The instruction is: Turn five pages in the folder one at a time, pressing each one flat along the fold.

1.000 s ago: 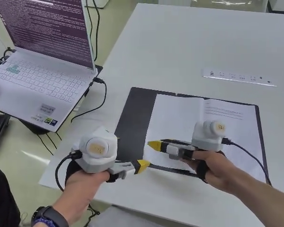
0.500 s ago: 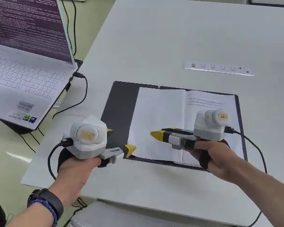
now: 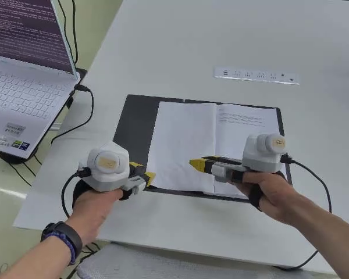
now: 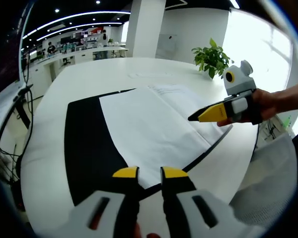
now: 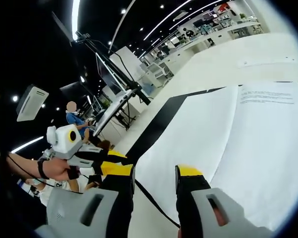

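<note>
The left tongs [image 3: 144, 176] (released, empty) are being held at the near edge of the folder [image 3: 136, 125], the right tongs [image 3: 196, 164], also released, over its pages [image 3: 183, 139], likely readying a turn.

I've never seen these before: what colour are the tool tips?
Yellow on the left tool and the right tool, clearest in the left gripper view.

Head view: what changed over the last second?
The right tongs drew back across the left page, from its outer edge toward the fold. Nothing gripped or released. The left tongs stay at the near edge of the folder, which lies open as before. The rest is camera shift.
</note>
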The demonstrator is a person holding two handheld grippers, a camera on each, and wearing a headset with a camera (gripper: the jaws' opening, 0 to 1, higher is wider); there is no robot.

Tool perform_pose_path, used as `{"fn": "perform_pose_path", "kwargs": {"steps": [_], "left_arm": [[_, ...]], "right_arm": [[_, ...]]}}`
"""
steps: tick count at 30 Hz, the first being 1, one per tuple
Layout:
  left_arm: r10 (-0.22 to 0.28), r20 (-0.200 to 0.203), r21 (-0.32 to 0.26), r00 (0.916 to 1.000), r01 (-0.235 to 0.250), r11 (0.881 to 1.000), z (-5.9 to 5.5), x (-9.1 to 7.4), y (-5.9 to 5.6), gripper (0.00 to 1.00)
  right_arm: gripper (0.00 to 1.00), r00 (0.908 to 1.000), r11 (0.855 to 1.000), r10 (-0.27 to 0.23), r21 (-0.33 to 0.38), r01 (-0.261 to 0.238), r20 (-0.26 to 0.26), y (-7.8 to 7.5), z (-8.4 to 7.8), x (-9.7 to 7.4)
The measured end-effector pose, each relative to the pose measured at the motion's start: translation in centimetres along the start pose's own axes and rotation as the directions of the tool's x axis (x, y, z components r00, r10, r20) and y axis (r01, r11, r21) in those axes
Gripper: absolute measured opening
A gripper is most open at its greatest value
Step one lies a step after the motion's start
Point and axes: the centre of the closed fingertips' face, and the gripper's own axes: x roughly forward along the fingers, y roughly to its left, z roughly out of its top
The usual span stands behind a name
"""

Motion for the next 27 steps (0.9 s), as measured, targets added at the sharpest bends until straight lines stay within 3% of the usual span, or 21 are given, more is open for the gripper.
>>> {"fn": "perform_pose_path", "kwargs": {"steps": [2,8,16,19,21,27], "left_arm": [[-0.006,-0.029,0.02,0.9996,0.007,1.0,-0.5,0.6,-0.3,0.14],[0.006,-0.023,-0.032,0.9997,-0.006,0.999,-0.7,1.2,-0.2,0.01],[0.02,-0.076,-0.036,0.9969,-0.022,0.999,-2.8,2.3,0.2,0.0],[0.042,-0.132,-0.017,0.9904,-0.044,0.999,-4.1,2.3,0.3,0.0],[0.038,-0.096,-0.028,0.9947,-0.041,0.999,-3.4,2.9,0.2,0.0],[0.053,-0.093,-0.009,0.9943,-0.054,0.999,-3.4,2.5,0.2,0.0]], "right_arm": [[0.31,0.9999,1.0,-0.001,-0.002,0.001,-0.016,-0.2,-0.5,-0.1],[0.29,0.9999,0.999,-0.008,0.032,0.008,-0.011,-0.9,-0.7,-0.7],[0.27,0.9997,0.999,-0.024,0.045,0.024,-0.009,-1.9,-0.8,-1.4],[0.25,0.9994,0.998,-0.035,0.057,0.035,-0.008,-2.3,-0.9,-1.6],[0.24,0.9992,0.997,-0.041,0.063,0.041,-0.007,-2.5,-0.9,-1.7],[0.18,0.9992,0.998,-0.04,0.058,0.04,0.005,-2.7,-0.6,-1.6]]}}
